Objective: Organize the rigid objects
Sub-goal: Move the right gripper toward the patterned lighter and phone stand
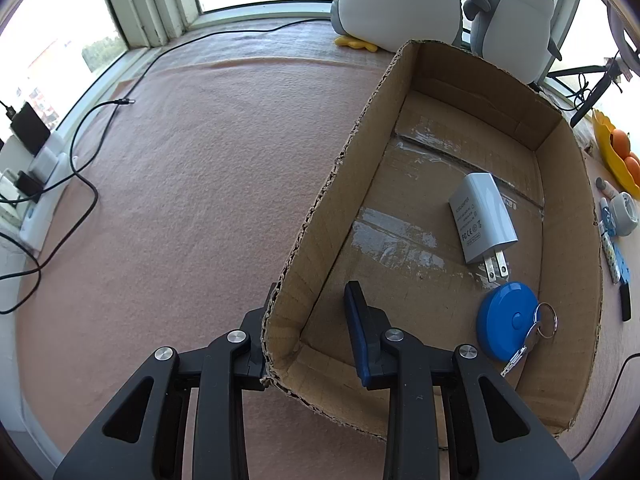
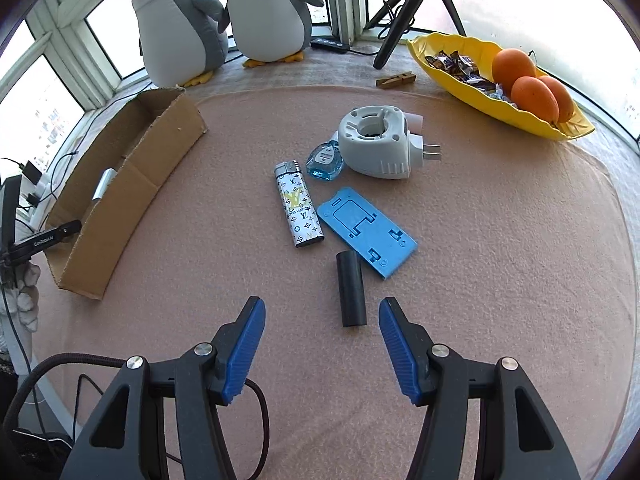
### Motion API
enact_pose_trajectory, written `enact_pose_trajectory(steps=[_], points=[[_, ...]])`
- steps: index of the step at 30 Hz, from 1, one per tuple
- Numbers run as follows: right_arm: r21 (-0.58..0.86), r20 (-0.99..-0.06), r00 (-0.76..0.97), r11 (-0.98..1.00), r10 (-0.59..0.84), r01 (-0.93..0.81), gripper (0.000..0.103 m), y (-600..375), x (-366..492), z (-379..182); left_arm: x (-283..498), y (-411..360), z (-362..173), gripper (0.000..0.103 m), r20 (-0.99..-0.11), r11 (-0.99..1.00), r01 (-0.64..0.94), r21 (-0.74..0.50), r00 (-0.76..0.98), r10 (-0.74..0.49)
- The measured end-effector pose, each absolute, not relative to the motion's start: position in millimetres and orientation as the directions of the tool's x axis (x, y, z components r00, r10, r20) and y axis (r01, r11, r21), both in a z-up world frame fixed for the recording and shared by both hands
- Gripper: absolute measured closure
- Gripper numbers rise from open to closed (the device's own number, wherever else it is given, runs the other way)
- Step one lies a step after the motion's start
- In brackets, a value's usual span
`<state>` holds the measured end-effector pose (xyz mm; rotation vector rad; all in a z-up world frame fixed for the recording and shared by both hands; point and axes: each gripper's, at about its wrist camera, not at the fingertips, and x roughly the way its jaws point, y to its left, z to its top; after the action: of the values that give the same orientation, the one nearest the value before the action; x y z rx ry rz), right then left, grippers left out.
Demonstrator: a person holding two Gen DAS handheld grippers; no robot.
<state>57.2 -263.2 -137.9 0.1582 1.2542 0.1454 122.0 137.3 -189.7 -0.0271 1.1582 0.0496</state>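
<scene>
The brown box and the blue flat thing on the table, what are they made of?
The brown box looks like corrugated cardboard: matte, with ragged, wavy cut edges and shiny tape strips along its floor. The blue flat thing looks like molded plastic: a smooth, even color with crisp raised outlines. It could be rubbery; the pictures cannot settle that.

Black cylinder [image 2: 351,289] flat on cloth; charger [image 1: 483,217] in box [image 1: 352,184].

Before you lies a pink felt-covered tabletop [image 2: 500,280]. Directly on it rest an open brown cardboard box [image 2: 132,196], a patterned white lighter [image 2: 298,204], a flat blue plastic stand [image 2: 366,232], a black cylinder [image 2: 351,289], a white plug-in device [image 2: 376,142], a small blue-tinted bottle [image 2: 325,160] touching it, and a yellow leaf-shaped dish [image 2: 472,92].
</scene>
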Motion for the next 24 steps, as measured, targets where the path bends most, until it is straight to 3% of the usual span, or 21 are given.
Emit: enact_pose_trajectory(steps=[5, 24], points=[[0.212, -0.943, 0.263, 0.977, 0.205, 0.000, 0.064, -266.2, 65.0, -153.7, 122.0, 137.3, -189.8, 0.074, -0.916, 0.999, -0.054, 0.004, 0.400, 0.025], [0.199, -0.967, 0.168, 0.980, 0.193, 0.024, 0.088, -267.8, 88.0, -180.3, 122.0, 137.4, -189.9, 0.074, -0.916, 0.999, -0.053, 0.005, 0.400, 0.026]])
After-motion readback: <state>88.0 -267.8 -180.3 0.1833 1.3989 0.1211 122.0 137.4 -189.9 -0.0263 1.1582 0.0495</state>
